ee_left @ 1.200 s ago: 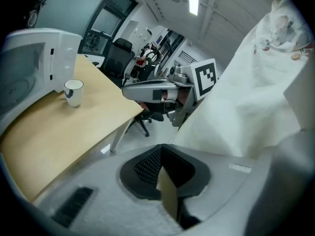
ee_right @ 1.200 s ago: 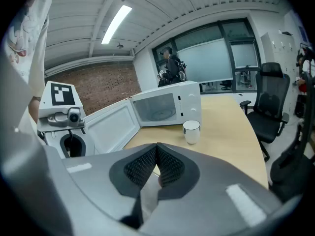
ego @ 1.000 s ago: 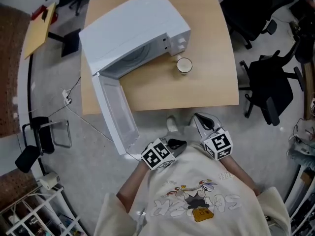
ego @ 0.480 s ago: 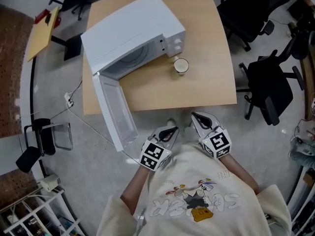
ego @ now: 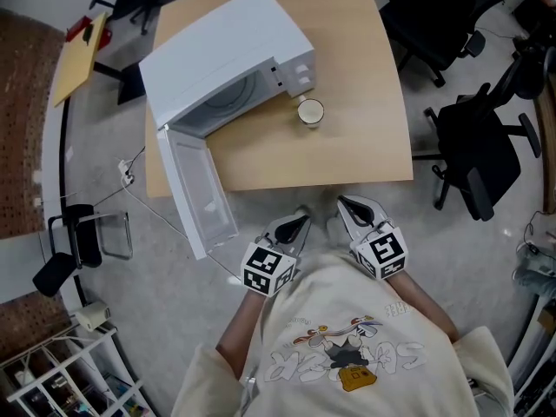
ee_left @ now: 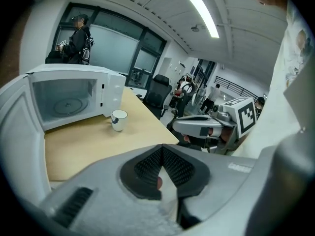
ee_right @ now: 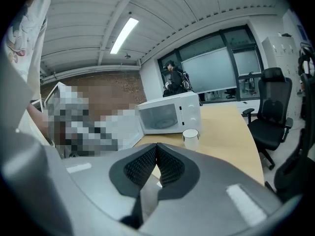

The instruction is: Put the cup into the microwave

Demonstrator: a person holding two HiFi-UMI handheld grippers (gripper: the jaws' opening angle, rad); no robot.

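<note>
A: Where is the cup?
B: My head view shows the cup [ego: 310, 111] upright on the table [ego: 347, 150], just beside the microwave [ego: 221, 55]. Its door [ego: 198, 189] hangs open and the cavity is mostly hidden.
A: And the claws?
B: My left gripper [ego: 300, 222] and right gripper [ego: 346, 203] are both pinched together on nothing, short of the table

1. We wear a cream T-shirt [ego: 408, 380] with loose short sleeves [ego: 195, 380].
2. Its chest print [ego: 343, 354] shows a cartoon figure, grey lettering and an orange patch.
3. Our left gripper [ego: 295, 227] and right gripper [ego: 346, 205] have pale grey shells and black ribbed pads [ee_right: 170, 167].
4. Each carries a white cube [ego: 268, 268] with black square markers.
</note>
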